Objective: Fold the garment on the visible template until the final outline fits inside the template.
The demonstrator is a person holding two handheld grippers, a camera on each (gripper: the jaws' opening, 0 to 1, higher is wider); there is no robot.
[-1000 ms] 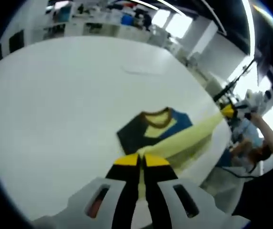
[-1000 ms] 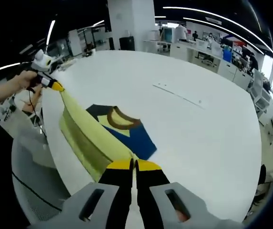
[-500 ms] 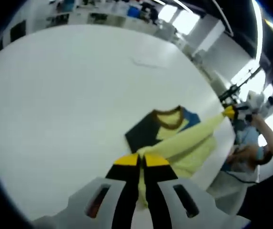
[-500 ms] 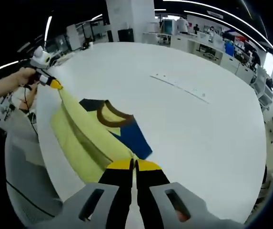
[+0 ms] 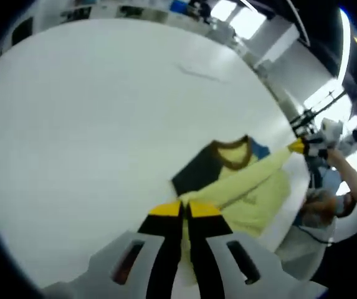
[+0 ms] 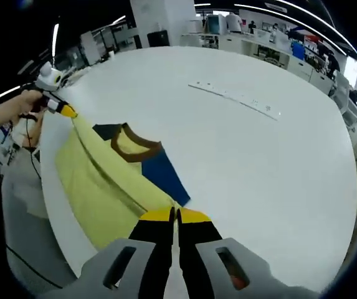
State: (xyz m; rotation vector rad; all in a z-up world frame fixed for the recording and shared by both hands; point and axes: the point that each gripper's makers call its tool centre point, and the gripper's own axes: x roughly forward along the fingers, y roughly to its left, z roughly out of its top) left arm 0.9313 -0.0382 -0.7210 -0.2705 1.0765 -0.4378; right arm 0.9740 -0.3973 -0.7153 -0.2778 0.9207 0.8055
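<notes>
Both claws are clamping cloth: your left gripper [image 5: 185, 209] is pinching one corner of the yellow T-shirt [image 5: 253, 193], jaws together on the fabric, and your right gripper [image 6: 175, 215] is doing the same on the opposite corner, so you're stretching one edge taut between your hands. In the right gripper view the left gripper [image 6: 66, 111] is showing at the far end of that stretched edge, held by your hand [image 6: 25, 103]. You're holding the shirt near the edge of the white table [image 6: 259, 162], the lower part lifted, the brown collar [image 6: 134, 140] and dark blue sleeves [image 6: 159, 174] lying flat beyond it. Fabric is looking light and limp, so expect sagging mid-span and dragging if you're sliding it; corners or hem are the sensible hold points, and you're on them already. Part of the yellow body is sitting close to the table edge, so it could slip off there. Farther out, a thin pale strip [image 6: 234, 96] is lying on the tabletop, well apart from the shirt. I can't make out a template outline. Beyond the table, desks and shelving are blurring out in the background.
</notes>
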